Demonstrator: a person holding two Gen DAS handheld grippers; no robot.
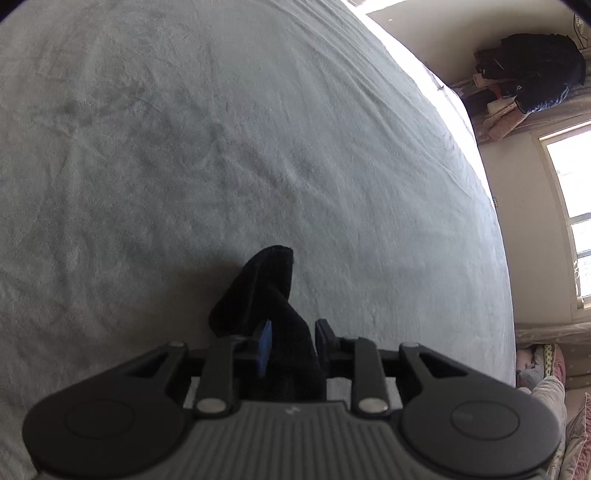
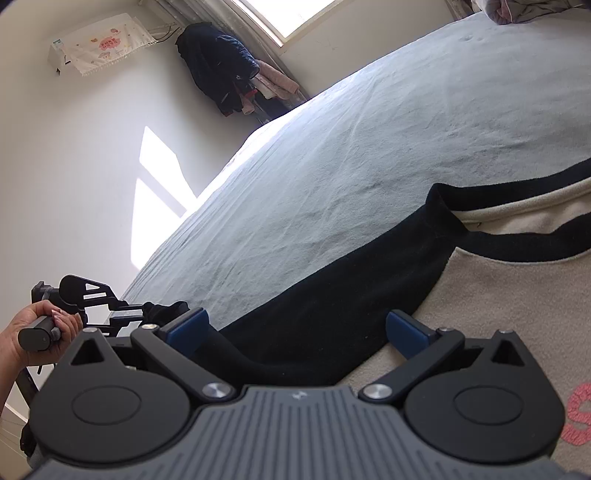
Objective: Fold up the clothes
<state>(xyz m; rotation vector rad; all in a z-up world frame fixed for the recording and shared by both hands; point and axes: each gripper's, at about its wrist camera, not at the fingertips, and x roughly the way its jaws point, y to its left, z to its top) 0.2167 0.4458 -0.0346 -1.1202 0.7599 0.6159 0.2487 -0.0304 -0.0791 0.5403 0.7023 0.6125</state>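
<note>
A beige sweatshirt [image 2: 509,295] with black sleeves and black collar trim lies flat on a light blue-grey bed. Its black sleeve [image 2: 332,295] stretches to the left. My left gripper [image 1: 291,339] is shut on the black sleeve end [image 1: 269,291], which sticks out past the fingers just above the bed; it also shows in the right wrist view [image 2: 147,314], held by a hand. My right gripper [image 2: 295,325] is open, low over the shoulder where black sleeve meets beige body, nothing between its blue pads [image 2: 406,328].
The bed sheet [image 1: 221,147] fills the left wrist view, with its far edge at the right. Dark clothes hang on a rack [image 2: 218,62] in the corner by a window. Bedding is piled at the bed's far end [image 2: 528,11].
</note>
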